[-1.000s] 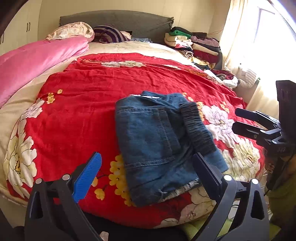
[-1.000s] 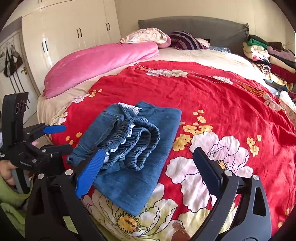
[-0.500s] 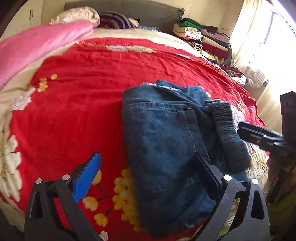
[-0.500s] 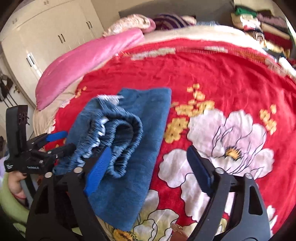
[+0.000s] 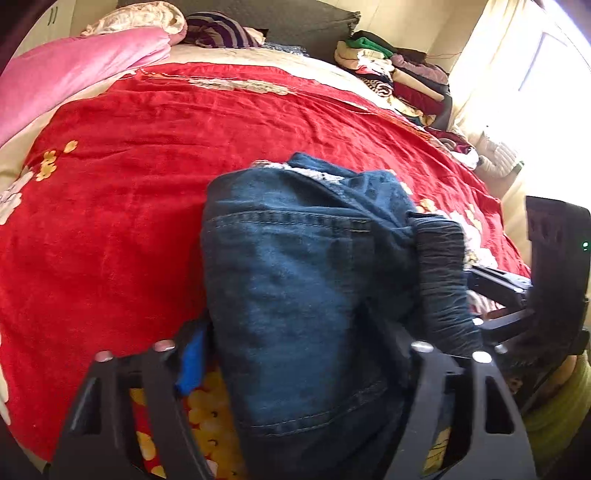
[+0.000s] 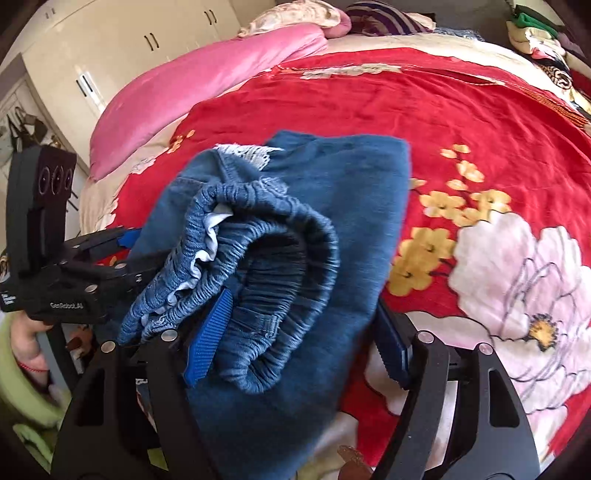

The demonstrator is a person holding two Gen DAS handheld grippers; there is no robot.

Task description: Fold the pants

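Folded blue denim pants (image 5: 295,266) lie near the front edge of a red flowered bedspread (image 5: 110,221), elastic waistband (image 6: 280,229) bunched on top. My left gripper (image 5: 288,347) straddles the near end of the bundle. Its jaws are closing, the blue pad (image 5: 190,362) touching the left edge and the other finger sunk into the denim. My right gripper (image 6: 301,338) is closing on the waistband end, with its blue pad (image 6: 210,332) pressed into the gathered cloth. Each gripper shows in the other's view: the left gripper (image 6: 136,251) and the right gripper (image 5: 487,299).
A pink quilt (image 6: 207,85) runs along the bed's left side, with pillows (image 5: 144,18) by the grey headboard. Stacked folded clothes (image 5: 391,70) fill the far right corner near a bright curtained window. Cream wardrobes (image 6: 122,44) stand left. A hand (image 6: 29,343) in a green sleeve holds the left gripper.
Both grippers have come down and forward onto the pants. Their jaws, wide apart before, now close around the bundle, which bulges up between the fingers.
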